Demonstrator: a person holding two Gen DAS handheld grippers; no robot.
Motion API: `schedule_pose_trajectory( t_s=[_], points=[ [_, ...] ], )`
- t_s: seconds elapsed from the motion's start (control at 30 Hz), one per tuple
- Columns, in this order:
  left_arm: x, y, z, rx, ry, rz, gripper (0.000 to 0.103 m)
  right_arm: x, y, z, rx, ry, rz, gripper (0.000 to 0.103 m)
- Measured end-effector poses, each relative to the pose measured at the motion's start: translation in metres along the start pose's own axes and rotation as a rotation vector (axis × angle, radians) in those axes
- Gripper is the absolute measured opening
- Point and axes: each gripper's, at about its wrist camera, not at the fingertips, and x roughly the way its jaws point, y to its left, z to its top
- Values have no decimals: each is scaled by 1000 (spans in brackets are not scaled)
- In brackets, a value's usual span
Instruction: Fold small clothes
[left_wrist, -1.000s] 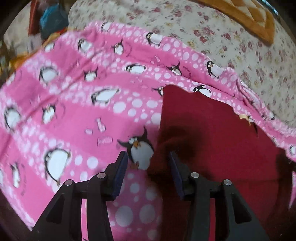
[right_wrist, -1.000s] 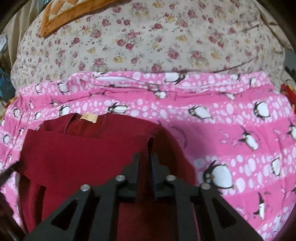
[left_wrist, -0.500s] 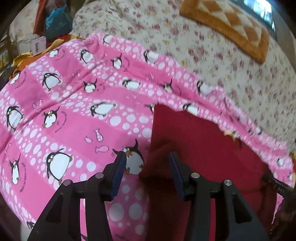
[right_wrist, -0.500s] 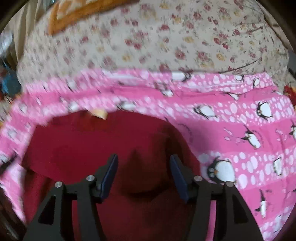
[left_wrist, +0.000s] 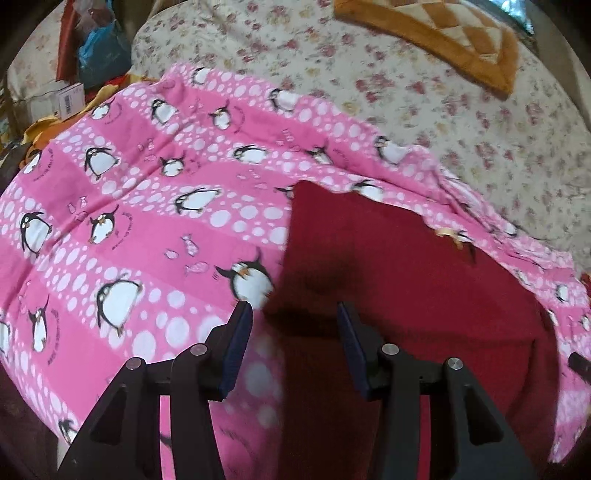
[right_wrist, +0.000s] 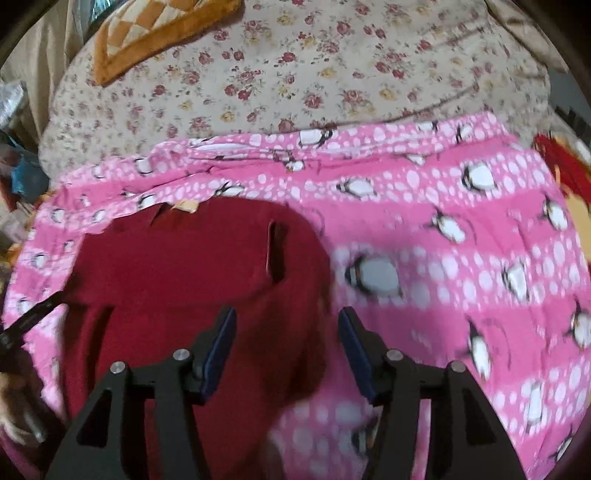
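Observation:
A dark red garment (left_wrist: 399, 280) lies folded on a pink penguin-print blanket (left_wrist: 147, 206). In the right wrist view the garment (right_wrist: 177, 266) shows a tan neck label at its far edge and a raised fold near the middle. My left gripper (left_wrist: 293, 317) is open and empty, above the garment's left edge. My right gripper (right_wrist: 286, 321) is open and empty, above the garment's right edge. Neither gripper touches the cloth.
A floral bedcover (left_wrist: 424, 103) lies behind the blanket (right_wrist: 461, 258), with an orange quilted cushion (left_wrist: 443, 40) on it. Bags and boxes (left_wrist: 85, 62) are piled at the far left. A red and yellow item (right_wrist: 561, 166) sits at the right edge.
My right gripper opened and let go of the red garment's fold, then drew back. My left gripper stayed open and lifted back, showing more of the blanket.

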Motion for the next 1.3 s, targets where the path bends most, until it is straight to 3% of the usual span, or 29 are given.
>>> schedule_pose_trajectory(
  t_s=[0.13,0.33,0.53,0.7,0.73,0.77,0.8,0.83,1.07,1.2,1.3],
  points=[
    [-13,-19,-12,66,11,-34,27,-24,0,-25,32,31,150,60],
    [-21,-42,-28,138,27,-34,27,-49,37,-68,-116,103,287,61],
    [-27,-55,-41,176,47,-44,27,-27,59,-119,-186,246,331,61],
    [-36,-56,-43,184,41,-50,27,1,56,-136,-129,249,326,62],
    [-37,-54,-42,179,39,-50,27,2,58,-137,-131,231,337,62],
    [-38,-52,-41,172,38,-51,27,1,61,-137,-143,213,343,55],
    [-39,-48,-40,161,38,-52,27,-1,67,-134,-174,198,349,30],
    [-40,-43,-37,146,36,-55,27,-2,72,-131,-194,194,353,13],
    [-61,-5,-16,8,-47,-82,27,-4,108,-77,-213,96,454,11],
    [-66,9,-8,-24,-43,-130,27,37,131,-36,-134,97,503,11],
    [-63,16,-8,-62,-5,-223,27,74,142,-17,-104,114,484,11]
  ],
)
